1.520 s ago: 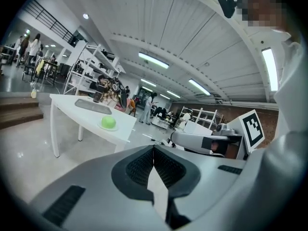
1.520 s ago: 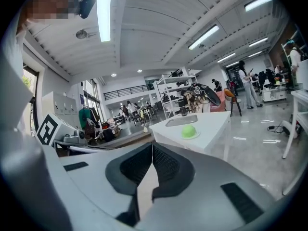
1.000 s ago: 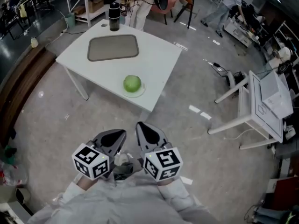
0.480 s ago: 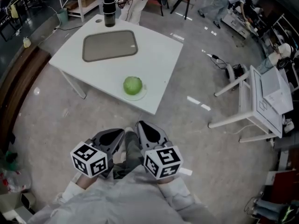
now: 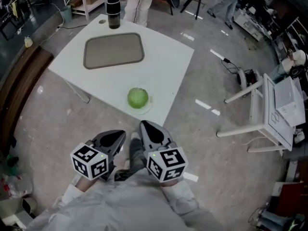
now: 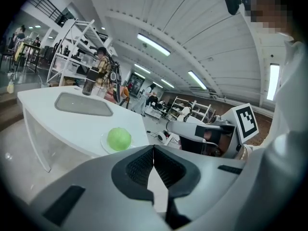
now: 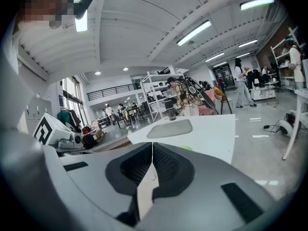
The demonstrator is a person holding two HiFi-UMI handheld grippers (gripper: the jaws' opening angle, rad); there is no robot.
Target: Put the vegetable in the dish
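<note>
Here, green cabbage (image 5: 137, 97), round all ways, sitting on small plate (image 5: 148, 102)

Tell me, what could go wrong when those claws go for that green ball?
The round cabbage sits on a small plate close to the near edge of the table; a nudge might roll it onto the floor.
Both the left claw and the right claw are shut; unless they open first, they would likely push it.
A black bottle stands just beyond the grey tray and could be knocked.
</note>
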